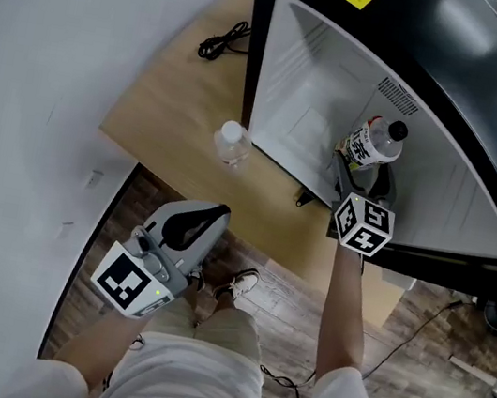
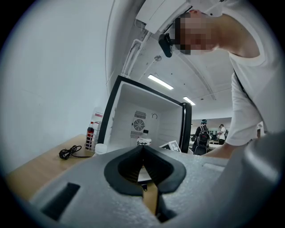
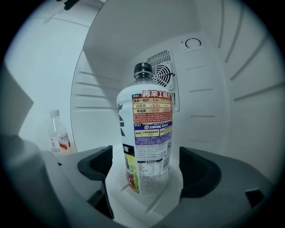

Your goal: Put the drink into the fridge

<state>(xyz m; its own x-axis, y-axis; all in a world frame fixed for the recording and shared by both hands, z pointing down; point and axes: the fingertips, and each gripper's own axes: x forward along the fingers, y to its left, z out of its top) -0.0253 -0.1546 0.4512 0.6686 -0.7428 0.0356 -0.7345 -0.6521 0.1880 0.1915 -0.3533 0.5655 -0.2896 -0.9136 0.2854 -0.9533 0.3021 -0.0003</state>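
The drink, a clear bottle (image 3: 146, 138) with a black cap and a colourful label, stands upright on the white floor of the open fridge (image 1: 295, 97). In the head view the bottle (image 1: 374, 143) sits near the fridge's front. My right gripper (image 3: 149, 173) is open, with one jaw on each side of the bottle's base and a small gap on both sides. It also shows at the fridge mouth (image 1: 364, 177). My left gripper (image 1: 204, 222) hangs low over the floor in front of the table, jaws shut and empty (image 2: 143, 153).
A second small bottle (image 1: 232, 143) with a white cap stands on the wooden table (image 1: 165, 102) left of the fridge. A black cable (image 1: 221, 41) lies at the table's far side. The black fridge door (image 1: 492, 112) swings out to the right. People stand far behind (image 2: 202, 136).
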